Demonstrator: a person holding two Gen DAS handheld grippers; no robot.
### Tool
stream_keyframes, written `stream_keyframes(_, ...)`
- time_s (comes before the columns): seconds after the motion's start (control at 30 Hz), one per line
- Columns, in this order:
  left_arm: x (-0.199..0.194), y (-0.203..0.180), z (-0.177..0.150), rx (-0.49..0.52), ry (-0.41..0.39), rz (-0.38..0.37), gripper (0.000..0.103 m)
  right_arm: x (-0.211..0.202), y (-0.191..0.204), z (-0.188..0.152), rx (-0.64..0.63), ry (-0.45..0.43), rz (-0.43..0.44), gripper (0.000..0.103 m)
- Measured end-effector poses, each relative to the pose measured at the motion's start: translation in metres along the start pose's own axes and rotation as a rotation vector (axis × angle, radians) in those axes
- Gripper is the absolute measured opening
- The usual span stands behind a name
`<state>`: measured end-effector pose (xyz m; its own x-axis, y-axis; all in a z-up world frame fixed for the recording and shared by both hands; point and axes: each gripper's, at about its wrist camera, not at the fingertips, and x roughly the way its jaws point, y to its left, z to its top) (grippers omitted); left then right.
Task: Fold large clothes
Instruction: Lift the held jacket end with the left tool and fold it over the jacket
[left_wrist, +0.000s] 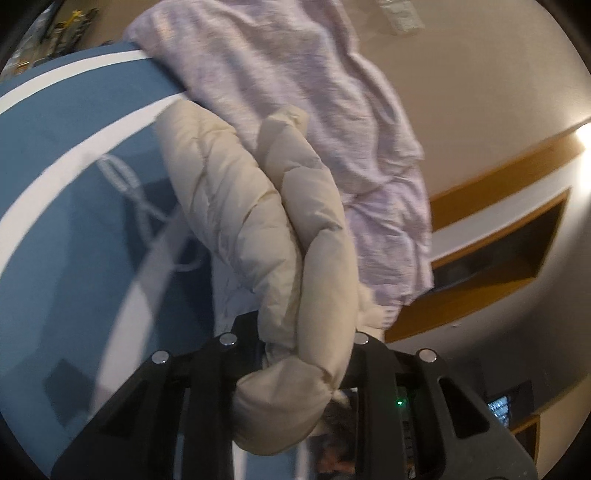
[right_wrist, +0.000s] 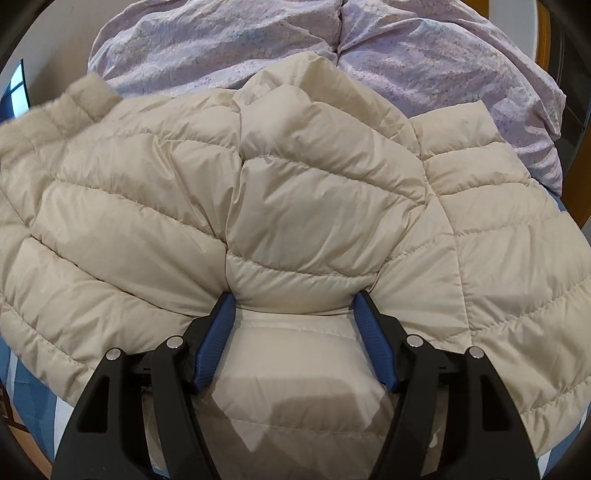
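A cream quilted puffer jacket (right_wrist: 303, 206) lies spread over the bed. My right gripper (right_wrist: 294, 306) is open, its blue pads (right_wrist: 218, 332) pressed against a fold of the jacket that bulges between them. In the left wrist view, my left gripper (left_wrist: 295, 343) is shut on a bunched part of the jacket (left_wrist: 295, 236), which rises from the jaws, lifted off the bed. The left fingertips are hidden by the fabric.
A lilac crinkled blanket (right_wrist: 424, 59) lies heaped behind the jacket and also shows in the left wrist view (left_wrist: 332, 110). The bed cover (left_wrist: 66, 192) is blue with white stripes. A wall with wooden shelves (left_wrist: 498, 236) stands to the right.
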<state>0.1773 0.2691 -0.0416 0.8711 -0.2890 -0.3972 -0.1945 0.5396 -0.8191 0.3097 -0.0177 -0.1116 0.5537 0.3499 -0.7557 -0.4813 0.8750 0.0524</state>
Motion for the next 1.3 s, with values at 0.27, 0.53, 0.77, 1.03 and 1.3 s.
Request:
stream_keyframes(0.27, 0.027, -0.068, -0.022, 0.101, 0.059, -0.145, 0.024, 0.000, -0.004, 0.001, 0.013, 0.003, 0.022, 0.068)
stream_keyframes(0.53, 0.081, -0.111, -0.052, 0.138, 0.169, -0.219, 0.024, 0.000, -0.008, 0.002, 0.024, 0.005, 0.047, 0.068)
stream_keyframes(0.77, 0.125, -0.121, -0.078, 0.122, 0.257, -0.251, 0.024, 0.000, -0.017, 0.002, 0.048, -0.001, 0.090, 0.069)
stream_keyframes(1.03, 0.163, -0.111, -0.094, 0.057, 0.309, -0.230, 0.024, -0.011, -0.038, -0.004, 0.060, -0.030, 0.164, 0.068)
stream_keyframes(1.3, 0.203, -0.101, -0.111, 0.044, 0.349, -0.111, 0.024, -0.031, -0.061, -0.016, 0.042, -0.053, 0.185, 0.068)
